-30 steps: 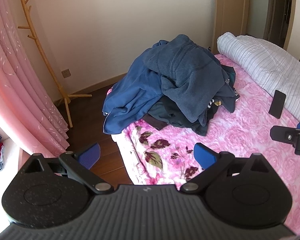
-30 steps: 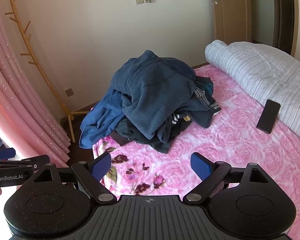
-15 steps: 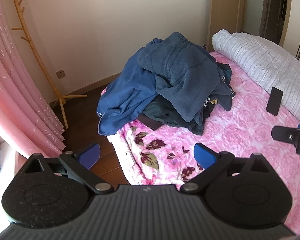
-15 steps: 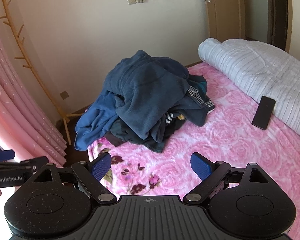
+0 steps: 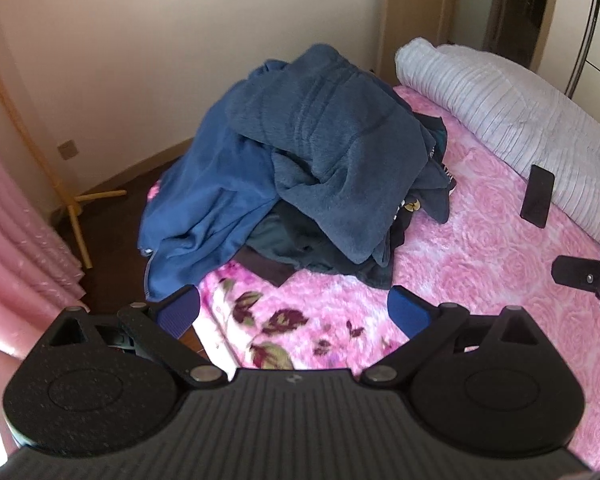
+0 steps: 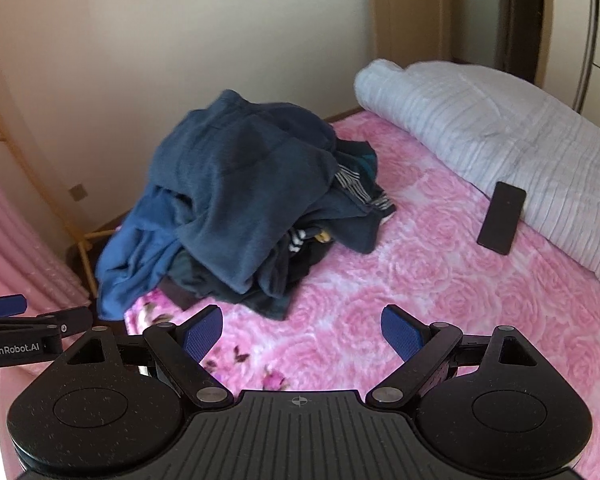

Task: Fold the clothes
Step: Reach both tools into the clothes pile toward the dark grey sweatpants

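A heap of dark blue clothes (image 5: 320, 168) (image 6: 236, 200) sits at the far left corner of a pink rose-patterned bed (image 5: 480, 264) (image 6: 440, 272). A fleecy slate-blue garment lies on top; a brighter blue one (image 5: 204, 220) hangs over the bed's edge, and darker and striped pieces poke out underneath. My left gripper (image 5: 294, 312) is open and empty, short of the heap near the bed's corner. Over the bedspread my right gripper (image 6: 302, 330) stands open, holding nothing, with the heap ahead to its left. Each gripper's tip shows at the edge of the other's view.
A rolled white striped quilt (image 5: 520, 120) (image 6: 500, 136) lies along the right side of the bed, with a black phone (image 5: 537, 196) (image 6: 502, 218) leaning at its edge. A wooden coat stand (image 5: 40, 152) and pink curtain (image 5: 16, 248) are at left. Doors stand behind.
Both grippers have moved closer to the heap, which now looks larger in both views. Both stay open and nothing has been taken hold of.
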`<state>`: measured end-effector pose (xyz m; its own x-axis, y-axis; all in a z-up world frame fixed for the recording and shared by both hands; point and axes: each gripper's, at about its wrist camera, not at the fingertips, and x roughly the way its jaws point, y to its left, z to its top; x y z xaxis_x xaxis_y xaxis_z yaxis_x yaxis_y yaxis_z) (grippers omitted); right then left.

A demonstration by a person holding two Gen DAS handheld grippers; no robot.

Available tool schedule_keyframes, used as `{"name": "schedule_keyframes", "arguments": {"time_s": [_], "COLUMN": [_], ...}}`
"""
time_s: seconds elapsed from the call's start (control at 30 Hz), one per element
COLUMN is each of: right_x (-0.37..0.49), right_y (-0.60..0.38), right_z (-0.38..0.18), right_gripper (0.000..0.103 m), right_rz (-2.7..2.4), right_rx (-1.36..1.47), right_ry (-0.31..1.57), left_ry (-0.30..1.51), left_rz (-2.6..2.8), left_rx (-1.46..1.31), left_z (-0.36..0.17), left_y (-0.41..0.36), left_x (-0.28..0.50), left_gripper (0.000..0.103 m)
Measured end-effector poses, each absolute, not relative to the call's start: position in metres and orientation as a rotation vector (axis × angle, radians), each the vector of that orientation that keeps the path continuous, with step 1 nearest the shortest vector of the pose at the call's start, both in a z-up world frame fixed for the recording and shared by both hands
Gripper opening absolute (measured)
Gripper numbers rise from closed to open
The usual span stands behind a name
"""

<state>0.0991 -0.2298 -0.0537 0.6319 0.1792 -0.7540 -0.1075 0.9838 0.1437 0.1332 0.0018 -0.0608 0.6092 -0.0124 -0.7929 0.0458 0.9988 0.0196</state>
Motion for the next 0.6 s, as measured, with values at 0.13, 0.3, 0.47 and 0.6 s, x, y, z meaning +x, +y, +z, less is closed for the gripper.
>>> {"name": "schedule_keyframes", "arguments": {"time_s": [0.13,0.3,0.47,0.6], "right_x": [0.138,0.181,0.212,0.225], "right_y": [-0.213,-0.189,-0.171,-0.161], "right_z": [-0.064,-0.069,-0.072,-0.073], "right_gripper": [0.089,0.089,0.089,0.089], "right_rz": [0.120,0.086,0.067,0.048], "right_rx": [0.067,0.044,0.040,0.049], "right_ry": [0.912,0.950,0.977,0.990], "left_ry": [0.936,0.959,0.984,0.988], "left_rz": [-0.076,-0.120,-0.151,-0.173], "left_rx": [0.046,0.064,0.086,0.102], "left_z": [-0.075,-0.086,-0.094,-0.095], "left_y": [0.016,0.033,0.047,0.053], "left_x": [0.184,0.235,0.272,0.288], "left_gripper": [0.099,0.099,0.099,0.099]}}
